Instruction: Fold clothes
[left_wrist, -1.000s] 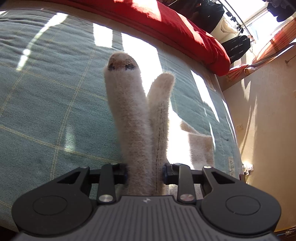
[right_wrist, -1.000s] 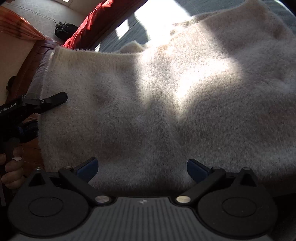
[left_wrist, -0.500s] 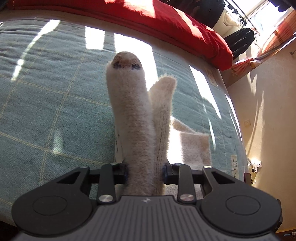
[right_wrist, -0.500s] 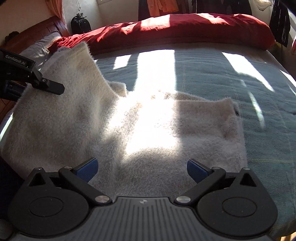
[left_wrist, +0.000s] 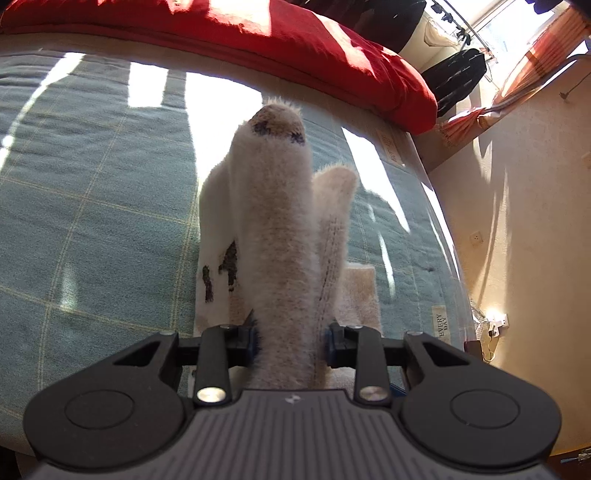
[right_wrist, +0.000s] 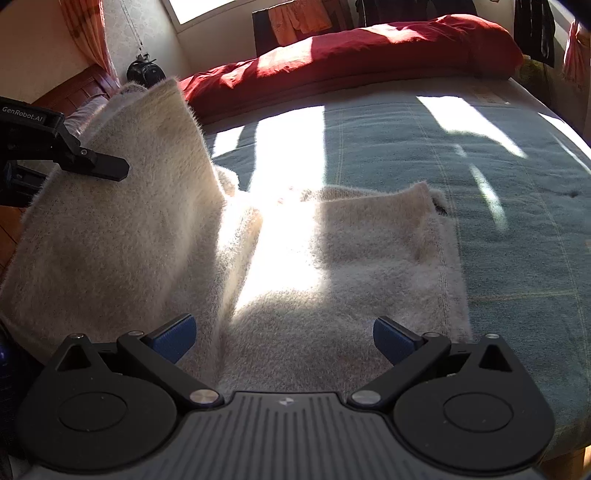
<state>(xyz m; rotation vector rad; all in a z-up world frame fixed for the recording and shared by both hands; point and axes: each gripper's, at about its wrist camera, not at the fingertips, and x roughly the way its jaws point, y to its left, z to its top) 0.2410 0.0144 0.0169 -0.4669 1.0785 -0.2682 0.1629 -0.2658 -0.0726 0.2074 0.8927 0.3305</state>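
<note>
Meanwhile, left gripper (left_wrist: 290, 341) pinches the raised sweater (right_wrist: 122, 229); right gripper (right_wrist: 284, 338), fingers spread, should pin the crease ahead.

A teal bedspread (right_wrist: 480, 206) crossed by thin pale lines is spread over the bed and striped with sunlight. A red duvet (right_wrist: 369, 51) is heaped along its far edge. Dark clothes (left_wrist: 454, 77) are hung beyond the duvet, near orange curtains (left_wrist: 546, 48). A wall socket (left_wrist: 477, 236) is seen beside the bedspread.
</note>
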